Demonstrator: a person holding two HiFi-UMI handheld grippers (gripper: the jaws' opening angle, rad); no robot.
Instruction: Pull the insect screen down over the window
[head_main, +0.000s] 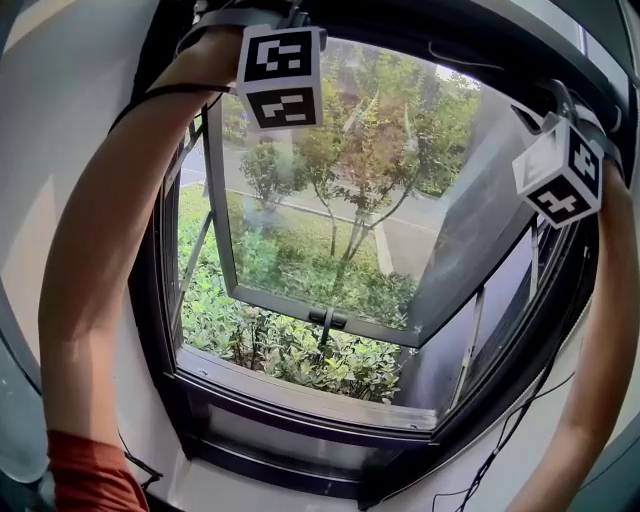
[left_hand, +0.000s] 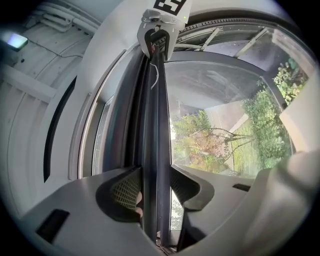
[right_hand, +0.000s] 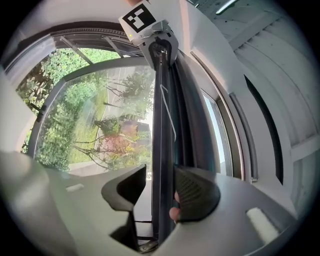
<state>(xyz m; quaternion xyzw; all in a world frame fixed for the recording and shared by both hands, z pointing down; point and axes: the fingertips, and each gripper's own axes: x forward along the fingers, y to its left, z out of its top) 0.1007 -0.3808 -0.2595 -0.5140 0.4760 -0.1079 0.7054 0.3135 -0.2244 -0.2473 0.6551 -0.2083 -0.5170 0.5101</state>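
The insect screen's dark pull bar (left_hand: 151, 125) runs along the top of the window frame, and both grippers are raised to it. In the left gripper view the bar passes between the jaws of my left gripper (left_hand: 152, 182), which stand wide apart close on either side of it. My right gripper (right_hand: 160, 185) straddles the same bar (right_hand: 162, 130), with a thin gap at its left jaw. Each gripper sees the other at the bar's far end. In the head view only the left marker cube (head_main: 280, 75) and the right marker cube (head_main: 560, 170) show; the jaws are hidden.
The glass sash (head_main: 370, 200) is swung outward over shrubs and trees, with its handle (head_main: 327, 320) on the lower rail. The grey sill (head_main: 300, 395) lies below. A black cable (head_main: 500, 450) hangs at the lower right. My bare forearms frame the window.
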